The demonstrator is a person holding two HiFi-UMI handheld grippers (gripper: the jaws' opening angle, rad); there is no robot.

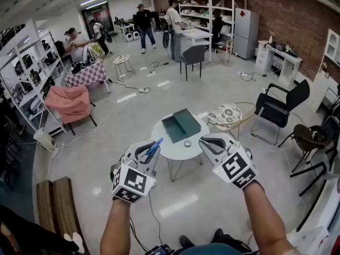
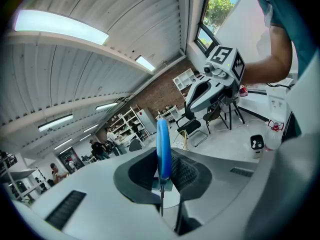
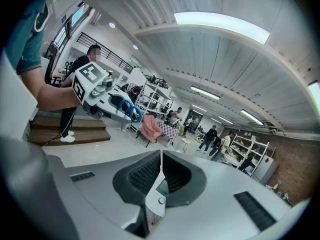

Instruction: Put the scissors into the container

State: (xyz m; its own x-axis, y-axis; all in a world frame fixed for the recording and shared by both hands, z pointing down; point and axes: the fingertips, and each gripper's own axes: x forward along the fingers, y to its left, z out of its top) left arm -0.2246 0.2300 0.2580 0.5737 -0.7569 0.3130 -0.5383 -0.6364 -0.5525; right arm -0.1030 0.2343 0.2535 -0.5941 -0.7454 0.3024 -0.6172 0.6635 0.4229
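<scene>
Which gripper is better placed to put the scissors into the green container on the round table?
Left. The left gripper is shut on the blue-handled scissors, and the container lies just ahead of it. The right gripper has its jaws together with nothing between them.

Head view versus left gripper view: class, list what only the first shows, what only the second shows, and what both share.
Only the head view: the open green container seen whole on the round white table, and the left gripper's marker cube. Only the left gripper view: a window with a green tree outside, and a close look at the jaws closed on the scissors. Both: the blue-handled scissors and the right gripper.
</scene>
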